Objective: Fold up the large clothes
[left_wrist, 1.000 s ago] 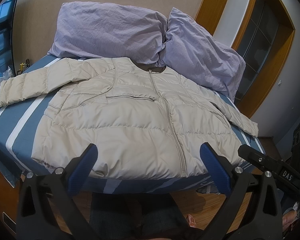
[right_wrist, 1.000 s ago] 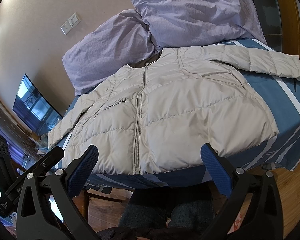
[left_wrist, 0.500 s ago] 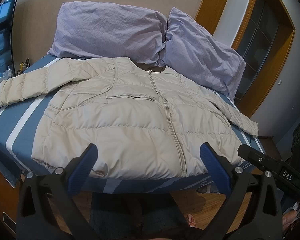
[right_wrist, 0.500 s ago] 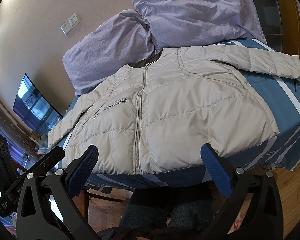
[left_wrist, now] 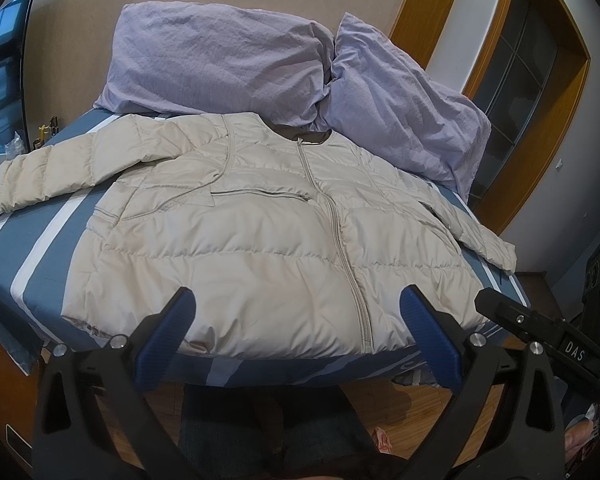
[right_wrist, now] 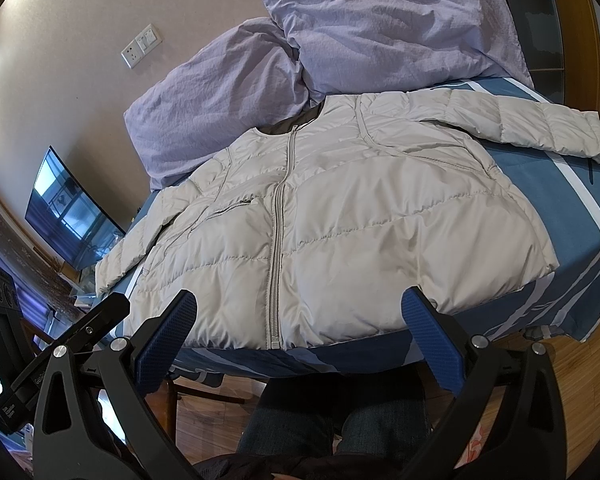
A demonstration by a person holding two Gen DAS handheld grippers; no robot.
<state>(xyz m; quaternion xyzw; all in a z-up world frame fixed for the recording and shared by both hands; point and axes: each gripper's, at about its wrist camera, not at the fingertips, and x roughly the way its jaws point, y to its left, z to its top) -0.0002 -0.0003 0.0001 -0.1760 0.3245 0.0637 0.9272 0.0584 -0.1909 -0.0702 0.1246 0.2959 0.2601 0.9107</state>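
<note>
**Puffer jacket laid flat on the bed, both grippers wide and empty**

The cream puffer jacket [left_wrist: 268, 240] lies face up and zipped shut on the blue-and-white striped bed [left_wrist: 32, 248], straight ahead of both tools. Its hem sits right at the near edge of the mattress, just beyond the fingertips. The left hand-held gripper [left_wrist: 298, 320] hovers short of the hem with its blue-padded fingers [left_wrist: 168, 332] spread wide, nothing between them. The right hand-held gripper [right_wrist: 300, 320] is the same story: jaws wide apart, empty, hanging in front of the hem.

One sleeve [left_wrist: 52, 172] stretches out far to the left of the left gripper, resting across the stripes. The other sleeve [left_wrist: 476, 236] runs down along the bed's edge to its right. Beyond the collar, two lilac pillows [left_wrist: 220, 60] lean against the wall. From the right wrist view, a dark screen [right_wrist: 68, 212] stands off to the left, and the person's jeans-clad legs [right_wrist: 340, 428] show below the gripper, over a wooden floor [right_wrist: 580, 372].
</note>
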